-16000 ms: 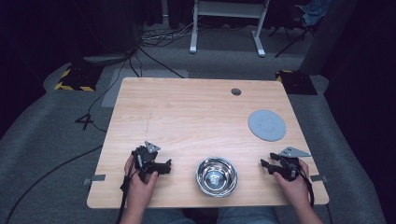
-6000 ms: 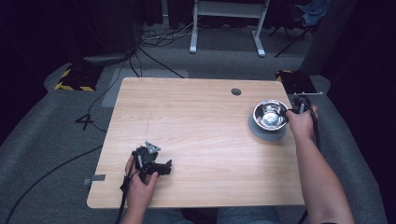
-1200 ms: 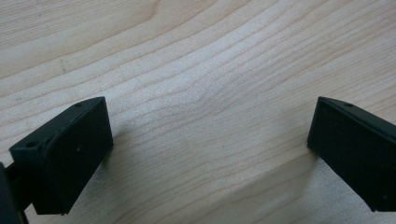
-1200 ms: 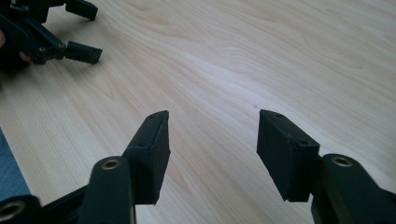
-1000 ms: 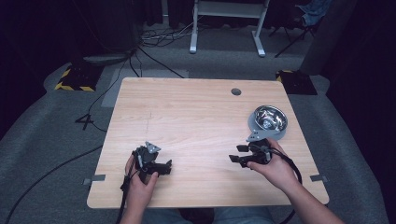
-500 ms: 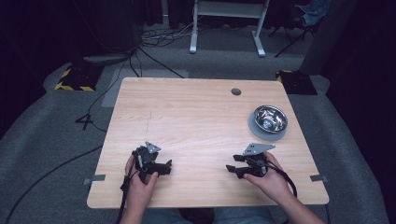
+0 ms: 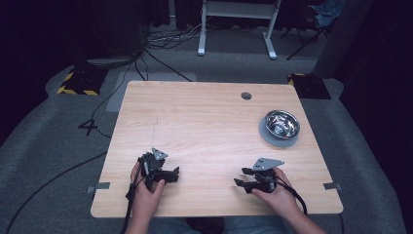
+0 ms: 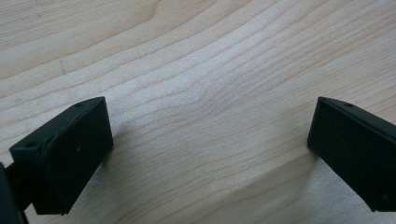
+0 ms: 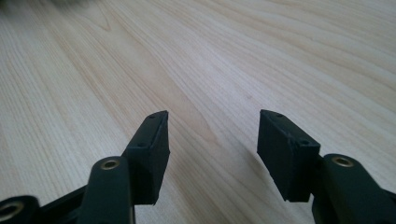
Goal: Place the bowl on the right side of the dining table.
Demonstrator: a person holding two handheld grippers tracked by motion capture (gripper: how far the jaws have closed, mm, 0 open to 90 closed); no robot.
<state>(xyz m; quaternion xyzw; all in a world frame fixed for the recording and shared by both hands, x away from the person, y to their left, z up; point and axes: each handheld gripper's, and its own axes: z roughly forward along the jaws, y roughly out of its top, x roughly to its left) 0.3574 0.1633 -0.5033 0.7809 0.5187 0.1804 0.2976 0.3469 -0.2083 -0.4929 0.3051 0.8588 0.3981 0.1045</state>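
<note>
**Both claws low and empty, bowl parked at the right**

My left claw (image 7: 173, 174) sits in the lower left of the high view, resting on the pale wood-grain surface (image 7: 195, 122). In the left gripper view its two black jaws stand wide apart, with bare wood between them and nothing held.

My right claw (image 7: 239, 177) is in the lower right of the high view, pointing toward the left claw, the two well apart. Its jaws are parted to a moderate gap in the right gripper view and grip nothing; plain wood runs ahead of them.

The shiny round steel bowl (image 7: 282, 123) stands at the right of the high view, seated on a flat round grey mat (image 7: 269, 137) near the surface's right edge, well apart from both claws. Nothing lies between either claw and the bowl.

A small dark round hole (image 7: 246, 95) marks the surface near its far edge. On the grey carpeted floor (image 7: 58, 126) beyond, black cables (image 7: 160, 58) trail, a yellow-and-black striped plate (image 7: 78, 82) lies at the upper left, and a white metal stand (image 7: 236, 24) rises at the top centre.

I can read no writing or labels.
</note>
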